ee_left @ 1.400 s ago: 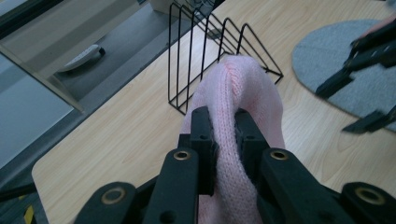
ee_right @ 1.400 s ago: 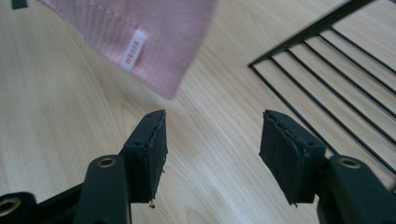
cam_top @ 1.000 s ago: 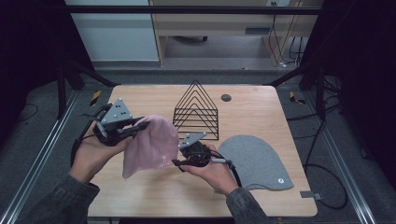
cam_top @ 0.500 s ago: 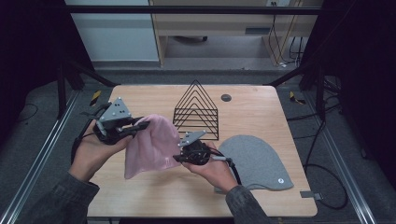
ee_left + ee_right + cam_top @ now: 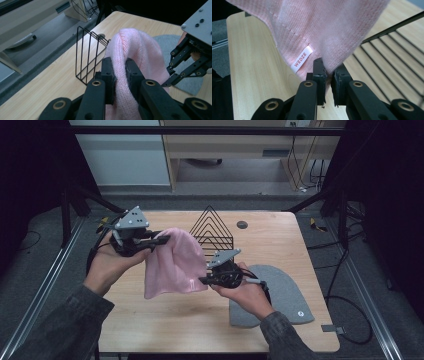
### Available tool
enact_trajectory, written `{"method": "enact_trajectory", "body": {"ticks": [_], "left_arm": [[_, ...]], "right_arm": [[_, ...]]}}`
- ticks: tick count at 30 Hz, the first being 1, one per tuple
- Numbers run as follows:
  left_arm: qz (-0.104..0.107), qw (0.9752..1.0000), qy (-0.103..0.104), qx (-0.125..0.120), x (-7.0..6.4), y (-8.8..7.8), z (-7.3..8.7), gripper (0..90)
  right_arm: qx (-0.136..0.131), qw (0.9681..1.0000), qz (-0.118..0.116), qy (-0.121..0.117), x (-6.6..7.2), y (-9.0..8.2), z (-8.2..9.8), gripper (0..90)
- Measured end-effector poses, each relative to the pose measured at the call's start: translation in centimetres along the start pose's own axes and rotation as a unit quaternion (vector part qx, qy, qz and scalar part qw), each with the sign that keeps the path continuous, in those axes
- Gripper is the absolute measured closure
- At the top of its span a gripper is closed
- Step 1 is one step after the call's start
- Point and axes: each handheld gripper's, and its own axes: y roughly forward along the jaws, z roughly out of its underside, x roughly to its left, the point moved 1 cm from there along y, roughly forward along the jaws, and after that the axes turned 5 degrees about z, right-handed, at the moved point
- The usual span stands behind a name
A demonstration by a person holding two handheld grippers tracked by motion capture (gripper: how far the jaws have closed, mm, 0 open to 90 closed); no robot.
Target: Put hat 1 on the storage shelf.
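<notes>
A pink knit hat (image 5: pixel 175 262) hangs above the wooden table (image 5: pixel 170 330), held between both grippers. My left gripper (image 5: pixel 162 240) is shut on its upper left part; in the left gripper view the knit (image 5: pixel 140 47) is pinched between the pads (image 5: pixel 119 67). My right gripper (image 5: pixel 202 281) is shut on the hat's lower right edge, where its jaws have just closed. In the right gripper view the pads (image 5: pixel 329 68) clamp the hem (image 5: pixel 324 27) beside a white label (image 5: pixel 302 59). The right gripper (image 5: pixel 167 81) also appears in the left gripper view.
A black wire rack (image 5: pixel 212 227) stands behind the hat at the middle back of the table. A grey hat (image 5: pixel 285 290) lies flat at the right, under the right hand. A small dark disc (image 5: pixel 242 224) sits near the back edge.
The right gripper has closed on the pink hat's lower edge. Both hands have then risen a little and lifted the hat off the table.
</notes>
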Motion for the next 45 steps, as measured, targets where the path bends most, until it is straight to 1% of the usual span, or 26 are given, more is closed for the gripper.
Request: {"method": "enact_trajectory", "body": {"ticks": [3,6,7,9,10,11,12,13,14,16,17,18,19,21,25,29,32,35,39,43,45], "left_arm": [[0.003,1.0000,0.001,-0.003,0.7,0.3,-1.2,79.5],[0.007,0.9999,0.000,-0.011,1.3,0.6,-2.6,79.4],[0.009,0.9999,-0.002,-0.013,1.4,0.7,-2.9,79.4],[0.010,0.9999,0.001,-0.014,1.7,0.9,-3.8,79.3],[0.010,0.9999,0.001,-0.014,1.7,0.9,-3.8,79.3],[0.010,0.9998,0.001,-0.017,2.2,1.1,-5.0,79.2],[0.011,0.9998,-0.001,-0.017,2.4,1.2,-5.4,79.2],[0.011,0.9998,-0.001,-0.017,2.4,1.2,-5.4,79.2],[0.014,0.9997,-0.004,-0.019,3.1,1.4,-6.6,79.2],[0.013,0.9997,-0.006,-0.017,3.7,1.7,-7.7,79.0],[0.013,0.9997,-0.006,-0.017,3.7,1.7,-7.7,79.0],[0.009,0.9999,-0.003,-0.012,4.2,2.0,-8.5,78.9],[0.008,0.9999,-0.003,-0.012,4.5,2.2,-9.0,78.9],[0.007,0.9998,-0.004,-0.016,5.2,2.5,-10.0,78.9],[0.002,0.9997,-0.006,-0.022,6.3,3.0,-11.4,78.8],[-0.002,0.9997,-0.013,-0.022,7.3,4.3,-12.0,78.8],[-0.003,0.9995,-0.016,-0.028,7.8,5.0,-12.2,78.7],[-0.003,0.9994,-0.021,-0.028,8.1,5.7,-12.3,78.5],[-0.002,0.9993,-0.028,-0.023,8.8,6.6,-12.0,78.4],[0.000,0.9993,-0.031,-0.022,9.0,6.8,-11.9,78.4],[0.000,0.9994,-0.028,-0.021,8.9,6.8,-11.9,78.4]], "right_arm": [[-0.001,1.0000,0.004,0.002,-1.0,-1.0,-0.6,82.7],[-0.004,0.9999,0.009,0.007,-2.1,-1.8,-1.3,82.8],[-0.007,0.9999,0.010,0.007,-2.3,-2.1,-1.7,82.8],[-0.008,0.9999,0.012,0.003,-2.7,-2.6,-2.2,82.9],[-0.010,0.9999,0.013,0.002,-2.9,-2.9,-2.6,82.9],[-0.012,0.9998,0.015,0.000,-3.2,-3.2,-3.1,82.9],[-0.015,0.9997,0.017,-0.001,-3.5,-3.5,-3.5,82.9],[-0.015,0.9997,0.017,-0.001,-3.5,-3.5,-3.5,82.9],[-0.022,0.9995,0.021,0.002,-4.2,-4.1,-4.4,83.0],[-0.032,0.9992,0.023,0.008,-5.1,-4.8,-5.2,83.0],[-0.037,0.9990,0.023,0.011,-5.6,-5.1,-5.5,83.0],[-0.039,0.9989,0.024,0.012,-6.0,-5.4,-5.8,83.0],[-0.040,0.9988,0.025,0.013,-6.2,-5.5,-6.1,83.0],[-0.043,0.9985,0.030,0.015,-7.1,-5.9,-6.6,83.1],[-0.055,0.9972,0.041,0.029,-8.8,-6.6,-7.3,83.1],[-0.055,0.9960,0.056,0.044,-10.4,-6.7,-7.5,83.1],[-0.059,0.9945,0.067,0.055,-11.5,-6.6,-7.4,83.1],[-0.058,0.9932,0.078,0.064,-12.3,-6.3,-7.3,83.1],[-0.052,0.9921,0.088,0.072,-13.2,-5.8,-6.9,83.0],[-0.057,0.9908,0.089,0.084,-13.7,-5.7,-6.8,83.0],[-0.058,0.9910,0.090,0.080,-13.7,-5.6,-6.8,83.0]]}}
